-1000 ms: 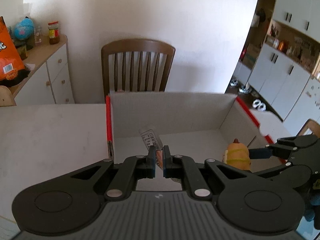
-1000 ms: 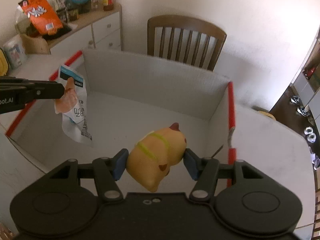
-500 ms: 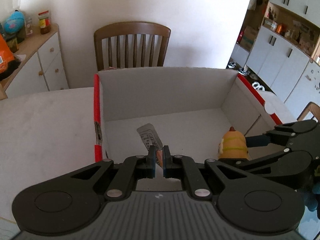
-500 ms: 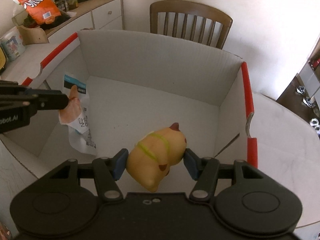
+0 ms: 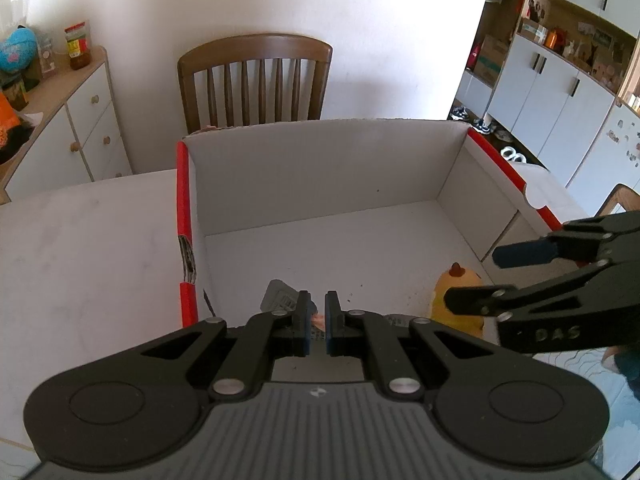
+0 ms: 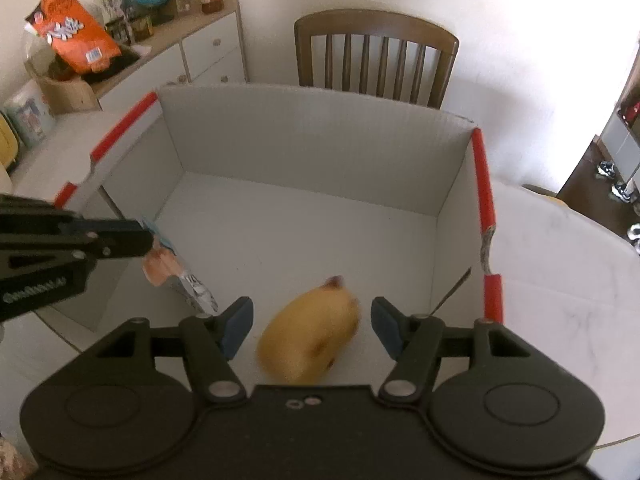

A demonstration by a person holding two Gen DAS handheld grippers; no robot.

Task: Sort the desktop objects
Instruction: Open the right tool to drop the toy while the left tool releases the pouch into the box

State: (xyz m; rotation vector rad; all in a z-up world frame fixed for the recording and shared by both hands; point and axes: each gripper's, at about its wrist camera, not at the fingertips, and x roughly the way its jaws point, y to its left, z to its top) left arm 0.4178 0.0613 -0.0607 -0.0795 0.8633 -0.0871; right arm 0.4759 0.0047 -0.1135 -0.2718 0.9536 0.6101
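An open white cardboard box (image 5: pixel 320 168) (image 6: pixel 320 128) with red edge strips stands on the table. My left gripper (image 5: pixel 316 304) (image 6: pixel 148 240) is shut on a snack packet (image 5: pixel 280 300) (image 6: pixel 168 264), which hangs inside the box near its left wall. The jaws of my right gripper (image 6: pixel 312 316) (image 5: pixel 476 276) are opening. A yellow plush toy (image 6: pixel 312 332) (image 5: pixel 458 322) shows blurred between them, with both blue pads (image 6: pixel 236 328) clear of it, low over the box floor.
A brown wooden chair (image 5: pixel 256 80) (image 6: pixel 376 56) stands behind the box. A sideboard (image 6: pixel 192 40) at the left carries an orange snack bag (image 6: pixel 76 36), a globe and jars. Pale tabletop (image 5: pixel 88 248) (image 6: pixel 560 264) flanks the box. White cupboards (image 5: pixel 560 92) line the right.
My right gripper's jaws have spread and the yellow toy has come free of the pads and dropped lower. Both grippers have tipped further into the box, with the packet still pinched.
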